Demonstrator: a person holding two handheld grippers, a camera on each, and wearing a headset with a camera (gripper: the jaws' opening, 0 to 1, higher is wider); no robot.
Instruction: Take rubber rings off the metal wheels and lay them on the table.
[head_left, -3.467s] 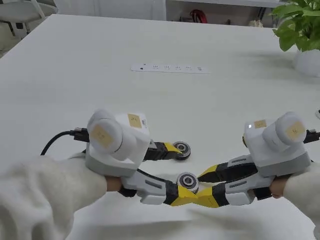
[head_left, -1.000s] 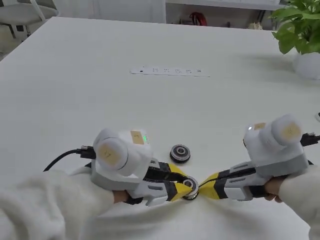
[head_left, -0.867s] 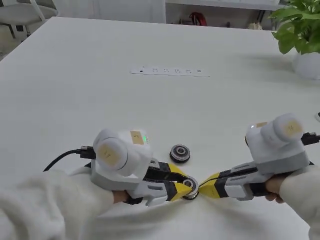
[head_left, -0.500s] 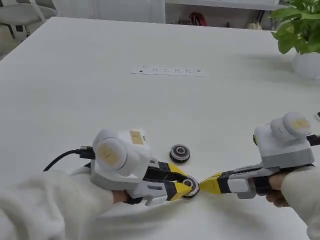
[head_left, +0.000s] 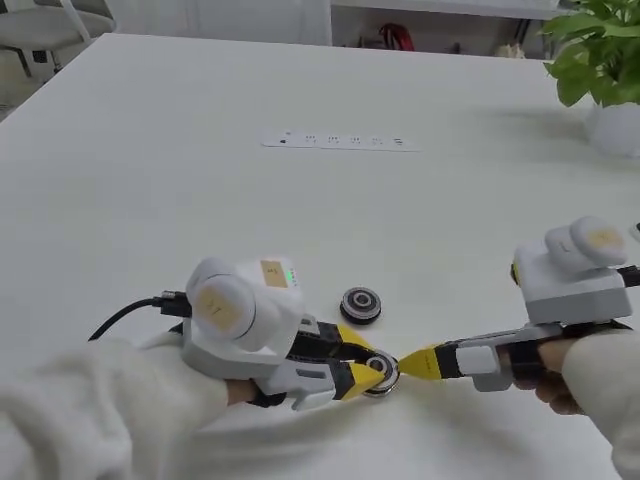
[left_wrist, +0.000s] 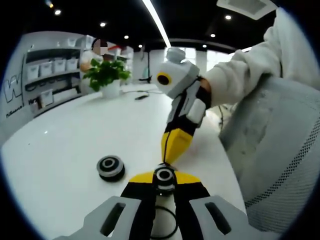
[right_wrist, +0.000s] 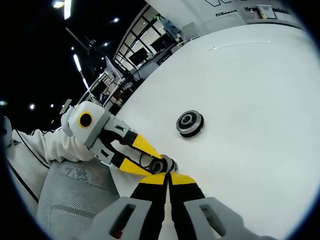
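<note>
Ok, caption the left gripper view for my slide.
Left gripper holds a metal wheel; right gripper, jaws shut, meets it; second wheel nearby.

A large letter W (left_wrist: 10, 89) stands on the white wall (left_wrist: 21, 107) at the edge of the left gripper view, with the rest of the word cut off. Lettering (right_wrist: 227, 13) on the far wall in the right gripper view is too blurred to read. The marks on the yellow sticker (head_left: 271, 273) atop the left gripper (head_left: 374, 372) are too small to read.
</note>
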